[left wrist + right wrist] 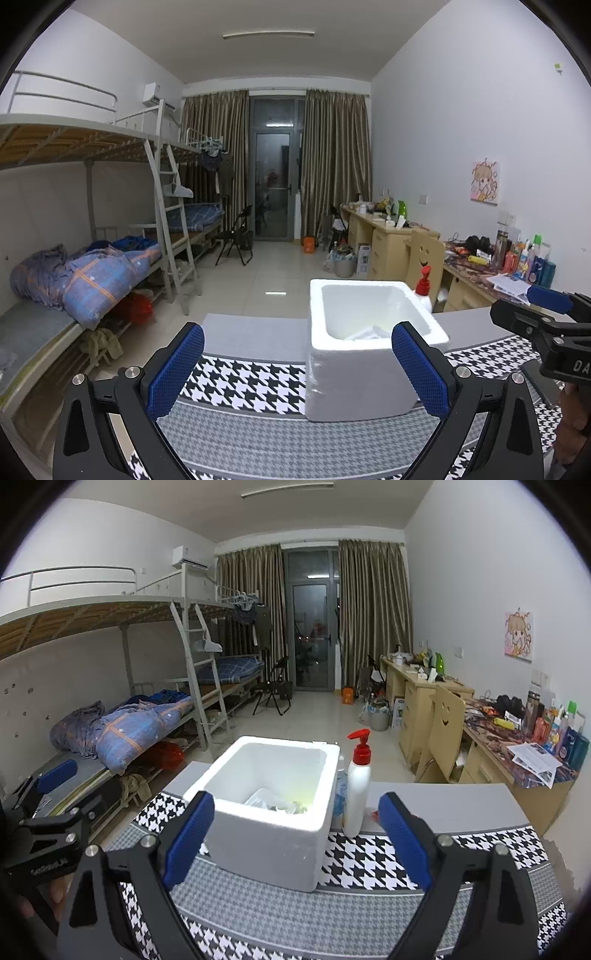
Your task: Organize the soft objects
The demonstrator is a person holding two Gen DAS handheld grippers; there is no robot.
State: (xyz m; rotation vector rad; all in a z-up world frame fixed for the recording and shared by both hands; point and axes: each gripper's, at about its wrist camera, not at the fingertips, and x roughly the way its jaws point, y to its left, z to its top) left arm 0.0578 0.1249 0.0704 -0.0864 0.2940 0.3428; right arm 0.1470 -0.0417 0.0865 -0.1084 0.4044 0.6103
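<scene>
Both claws spread wide and empty — left claw [297, 363], right claw [297, 834]. Dead ahead of each, near the tabletop's [461, 797] far edge: white foam box [273, 834] — soft objects [277, 801] bunched inside. Right claw looks slightly nearer.

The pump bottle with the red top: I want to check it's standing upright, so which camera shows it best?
The right wrist view: the pump bottle stands upright and shows whole, just right of the foam box. In the left wrist view only its red pump head and a bit of white shoulder peek over the box's far corner.
</scene>
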